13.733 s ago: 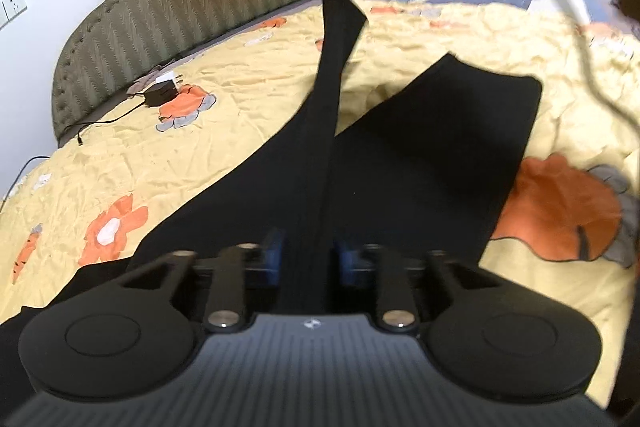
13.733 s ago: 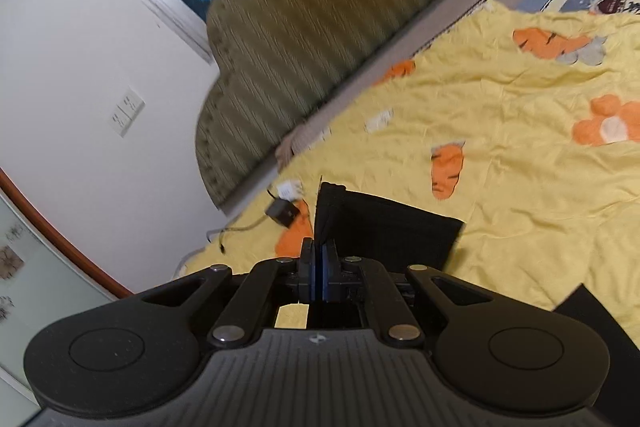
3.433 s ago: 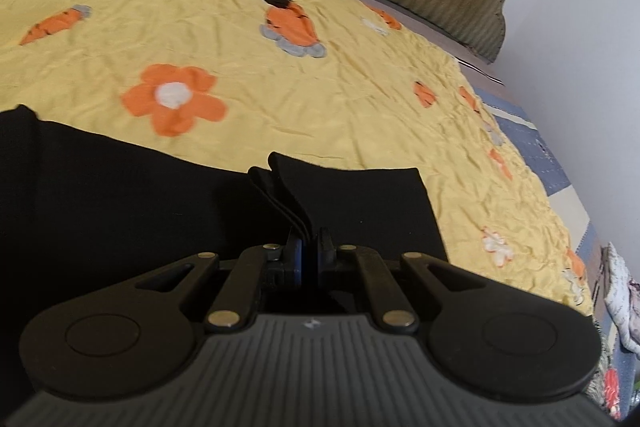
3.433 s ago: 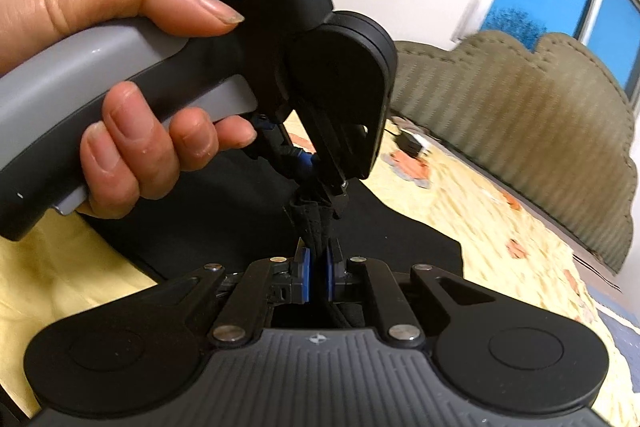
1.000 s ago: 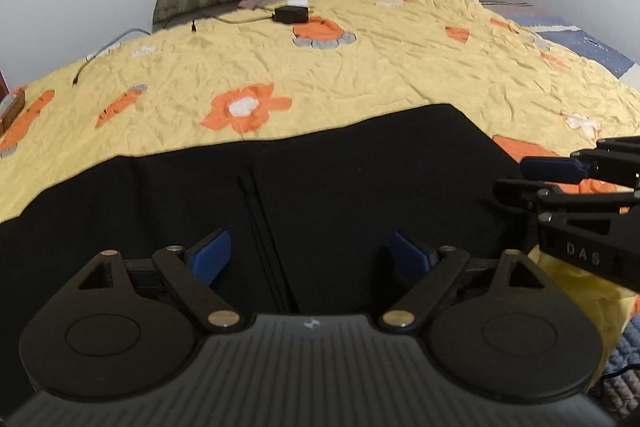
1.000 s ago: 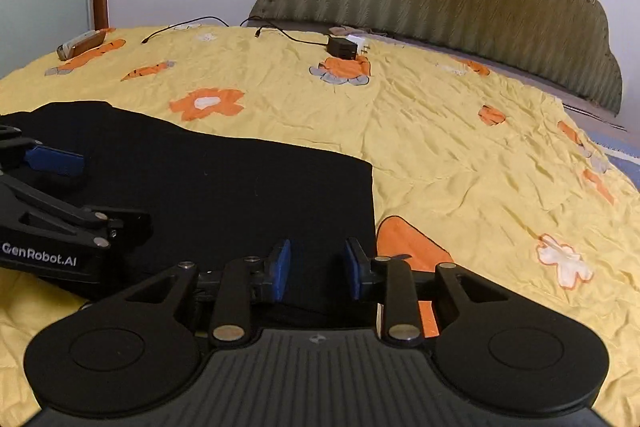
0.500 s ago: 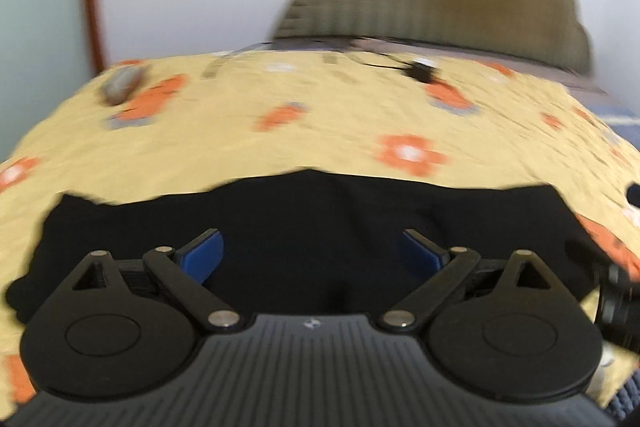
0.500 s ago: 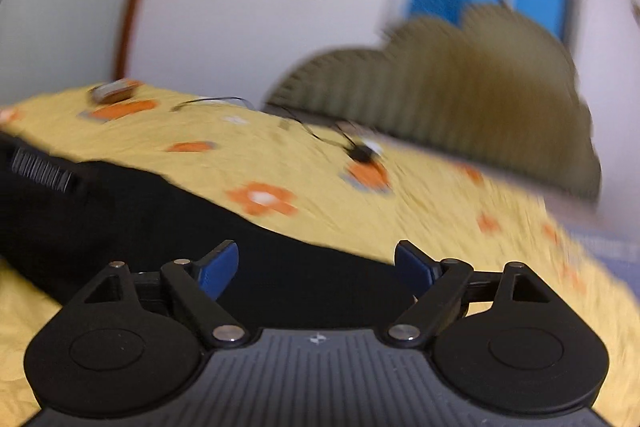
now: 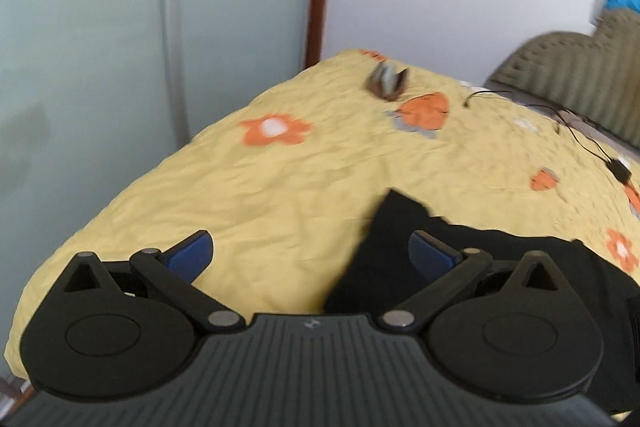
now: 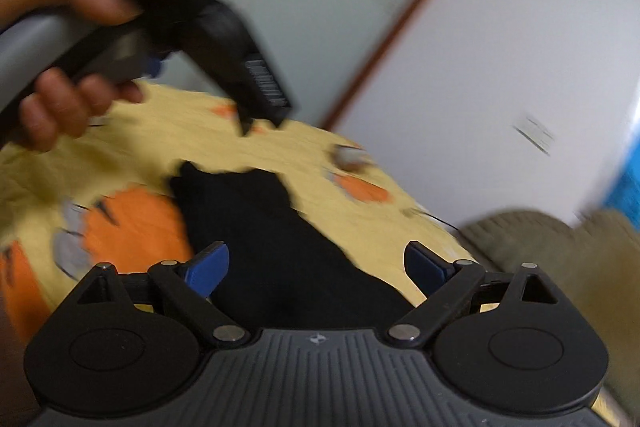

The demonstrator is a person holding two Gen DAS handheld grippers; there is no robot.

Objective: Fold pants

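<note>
The black pants (image 9: pixel 404 223) lie flat on the yellow flowered bedcover (image 9: pixel 280 187), and their ragged end reaches toward the bed's corner. My left gripper (image 9: pixel 312 253) hovers over that end with its jaws opening wide; nothing is pinched between the blue pads (image 9: pixel 192 255). In the right wrist view the pants (image 10: pixel 276 227) run away from my right gripper (image 10: pixel 316 263), whose jaws are also opening and grip nothing. A hand (image 10: pixel 60 75) holds the left gripper (image 10: pixel 262 123) above the far end of the pants. Both views are blurred.
The bed's corner and edge fall away at the left, beside a pale glass door (image 9: pixel 100 47). A small dark object (image 9: pixel 386 83) lies near the far edge. A black cable and charger (image 9: pixel 618 167) lie at the right, before the green headboard (image 9: pixel 580 75).
Both views have swung along the pants toward the bed's corner. The right gripper's jaws went from nearly shut to wide, and the left gripper's jaws widened further.
</note>
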